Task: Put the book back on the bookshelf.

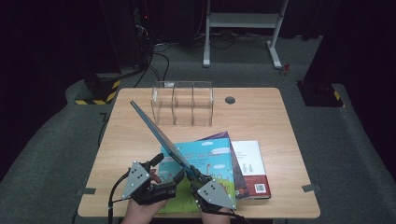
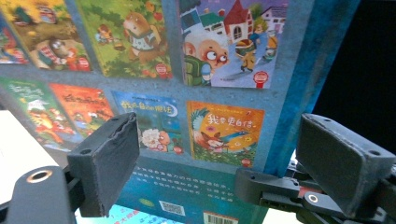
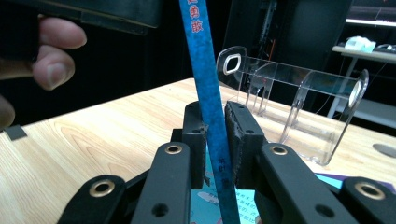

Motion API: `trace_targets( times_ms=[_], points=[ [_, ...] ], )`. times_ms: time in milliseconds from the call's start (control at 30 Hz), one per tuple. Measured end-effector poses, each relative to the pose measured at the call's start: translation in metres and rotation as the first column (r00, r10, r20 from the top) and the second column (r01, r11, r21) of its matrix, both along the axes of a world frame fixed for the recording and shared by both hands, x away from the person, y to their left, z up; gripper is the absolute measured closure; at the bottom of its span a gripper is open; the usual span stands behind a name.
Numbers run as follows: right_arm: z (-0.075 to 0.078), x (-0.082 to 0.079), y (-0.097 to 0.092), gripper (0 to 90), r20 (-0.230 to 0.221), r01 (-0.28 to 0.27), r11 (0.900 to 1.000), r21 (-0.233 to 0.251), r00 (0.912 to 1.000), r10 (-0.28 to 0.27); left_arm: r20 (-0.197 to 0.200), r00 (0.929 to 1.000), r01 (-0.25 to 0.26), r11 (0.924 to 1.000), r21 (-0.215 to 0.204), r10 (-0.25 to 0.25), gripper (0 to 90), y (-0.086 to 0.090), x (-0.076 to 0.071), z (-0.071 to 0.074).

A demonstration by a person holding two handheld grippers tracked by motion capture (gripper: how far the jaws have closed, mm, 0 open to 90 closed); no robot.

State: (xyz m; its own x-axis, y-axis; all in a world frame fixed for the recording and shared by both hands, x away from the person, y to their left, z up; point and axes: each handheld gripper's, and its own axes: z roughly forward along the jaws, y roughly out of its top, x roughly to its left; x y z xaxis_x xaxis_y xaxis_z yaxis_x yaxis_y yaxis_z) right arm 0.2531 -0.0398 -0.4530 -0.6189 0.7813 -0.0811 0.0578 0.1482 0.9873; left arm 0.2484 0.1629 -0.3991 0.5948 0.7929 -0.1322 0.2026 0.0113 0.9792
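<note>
Blue-spined and thin, the picture book (image 1: 156, 130) stands lifted on edge above the near middle of the desk (image 1: 130, 140), slanting from the near centre up toward the far left. Its lower edge is pinched between the pads of the right tongs (image 3: 215, 135), which are pressed together on the spine; in the right gripper view the blue spine (image 3: 205, 93) rises straight up out of the clamp. In the left gripper view the book's back cover (image 2: 154, 93) faces the camera, with rows of small illustrated cover pictures and a barcode at its lower edge.

Just left of the book, the left tongs (image 2: 219, 158) are spread wide, the two black pads apart, with the cover lying beyond them and nothing pressed between them. In the high view the left tongs (image 1: 156, 179) sit at the near edge of the desk, close beside the right tongs (image 1: 196, 177).

Under both, a turquoise picture book (image 1: 210, 163) lies flat on the desk, overlapping a dark-covered book (image 1: 224, 137) and a white book with a dark red lower band (image 1: 250, 168) to its right. Farther off, a clear plastic divider rack (image 1: 183, 103) with three compartments stands upright near the far edge, and a round grey cable port (image 1: 229, 100) sits right of it.
</note>
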Motion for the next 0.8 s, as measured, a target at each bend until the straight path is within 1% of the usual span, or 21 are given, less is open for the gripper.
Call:
trace_targets(
  times_ms=[67, 133, 267, 333, 400, 500, 533, 600, 667, 800],
  points=[
    [0.000, 0.001, 0.000, 79.0, -0.002, 0.001, 1.0000, 0.003, 1.0000, -0.001, -0.005, 0.9999, 0.012, 0.9999, -0.004, -0.012, 13.0, -0.003, -0.001, 0.000],
    [0.000, 0.001, 0.002, 78.8, -0.003, 0.000, 1.0000, 0.004, 1.0000, 0.000, 0.005, 0.9998, 0.017, 0.9998, -0.001, -0.017, 12.8, -0.004, -0.002, 0.001],
    [-0.002, -0.001, 0.004, 78.0, -0.003, -0.006, 1.0000, 0.004, 1.0000, 0.006, 0.009, 0.9999, 0.010, 0.9999, -0.014, -0.010, 12.5, -0.005, -0.003, 0.003],
    [-0.002, -0.002, 0.006, 77.6, -0.003, -0.014, 0.9999, -0.002, 0.9999, 0.014, 0.005, 1.0000, 0.006, 0.9999, -0.013, -0.006, 12.5, -0.004, -0.003, 0.004],
    [-0.003, -0.003, 0.009, 77.2, 0.003, -0.017, 0.9997, -0.015, 0.9998, 0.017, 0.003, 1.0000, -0.009, 0.9996, -0.028, 0.009, 11.1, -0.002, -0.004, 0.004],
    [-0.004, -0.004, 0.010, 77.0, 0.002, -0.018, 0.9997, -0.014, 0.9998, 0.018, 0.002, 0.9996, -0.030, 0.9990, -0.033, 0.030, 11.8, -0.001, -0.004, 0.005],
    [-0.004, -0.004, 0.011, 77.0, 0.003, -0.016, 0.9998, -0.015, 0.9999, 0.016, -0.004, 0.9992, -0.039, 0.9982, -0.044, 0.039, 11.9, 0.000, -0.005, 0.005],
    [-0.004, -0.005, 0.012, 76.9, 0.005, -0.013, 0.9997, -0.020, 0.9999, 0.014, -0.006, 0.9985, -0.055, 0.9973, -0.050, 0.055, 11.8, 0.000, -0.005, 0.006],
    [-0.004, -0.007, 0.015, 76.9, 0.007, -0.009, 0.9997, -0.024, 0.9999, 0.009, -0.005, 0.9974, -0.072, 0.9964, -0.046, 0.071, 11.1, -0.001, -0.006, 0.006],
    [-0.005, -0.010, 0.020, 75.9, 0.012, -0.021, 0.9992, -0.035, 0.9997, 0.022, -0.003, 0.9958, -0.092, 0.9950, -0.040, 0.092, 10.2, -0.001, -0.006, 0.006]
  ],
)
